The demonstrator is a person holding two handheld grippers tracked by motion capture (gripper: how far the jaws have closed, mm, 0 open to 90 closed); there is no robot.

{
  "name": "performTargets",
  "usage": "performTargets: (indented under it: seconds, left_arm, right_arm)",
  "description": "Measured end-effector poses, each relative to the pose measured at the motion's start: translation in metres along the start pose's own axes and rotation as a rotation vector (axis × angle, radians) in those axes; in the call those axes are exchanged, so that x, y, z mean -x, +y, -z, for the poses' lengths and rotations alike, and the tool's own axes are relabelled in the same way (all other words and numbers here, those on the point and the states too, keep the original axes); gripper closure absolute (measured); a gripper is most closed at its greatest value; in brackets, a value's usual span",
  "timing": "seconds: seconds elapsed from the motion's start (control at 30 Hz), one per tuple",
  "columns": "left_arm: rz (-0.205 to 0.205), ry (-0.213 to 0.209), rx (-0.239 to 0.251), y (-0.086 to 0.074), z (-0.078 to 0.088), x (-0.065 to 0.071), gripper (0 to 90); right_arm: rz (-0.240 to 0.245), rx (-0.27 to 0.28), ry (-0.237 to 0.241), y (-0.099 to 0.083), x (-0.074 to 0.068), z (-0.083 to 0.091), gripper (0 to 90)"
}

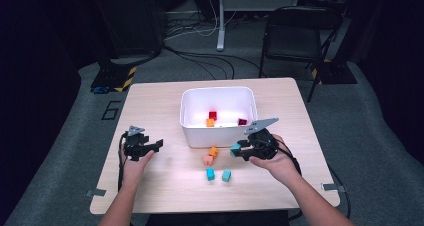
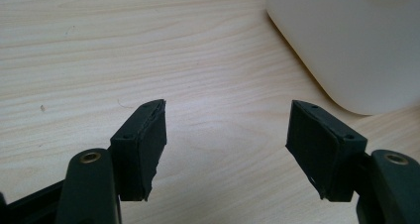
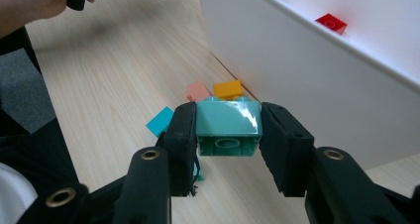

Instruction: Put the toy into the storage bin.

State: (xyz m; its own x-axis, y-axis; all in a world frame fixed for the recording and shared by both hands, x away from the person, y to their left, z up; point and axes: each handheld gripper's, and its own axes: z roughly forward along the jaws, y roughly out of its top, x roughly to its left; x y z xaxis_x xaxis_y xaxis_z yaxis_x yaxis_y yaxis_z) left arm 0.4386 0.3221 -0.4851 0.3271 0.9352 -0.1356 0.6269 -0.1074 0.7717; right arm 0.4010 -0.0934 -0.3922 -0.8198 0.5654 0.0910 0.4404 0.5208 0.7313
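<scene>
One teal brick clamped in right gripper beside bin wall; left gripper agape.

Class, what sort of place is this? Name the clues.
Probably a lab or workshop set up for recording: a lone wooden table on grey carpet, loose cables across the floor, a folding chair, dark surroundings.

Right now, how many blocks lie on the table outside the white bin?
4: an orange block and a pink block near the bin, two teal blocks closer to the person. Others could be hidden.
</scene>
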Motion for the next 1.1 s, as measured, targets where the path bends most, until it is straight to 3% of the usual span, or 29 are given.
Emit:
performTargets:
  seconds: [0.27, 0.67, 1.1]
  left_arm:
    - [0.001, -0.001, 0.0, 0.0, 0.0, 0.0, 31.4]
    - [0.007, -0.002, 0.004, 0.0, 0.0, -0.002, 31.4]
    - [0.012, -0.001, 0.01, 0.0, 0.0, -0.003, 31.4]
  right_arm:
    - [0.01, 0.006, 0.013, 0.024, 0.003, 0.012, 58.7]
    - [0.027, 0.018, -0.016, 0.057, 0.013, 0.019, 58.7]
    - [-0.016, 0.035, -0.073, 0.081, 0.042, 0.003, 58.7]
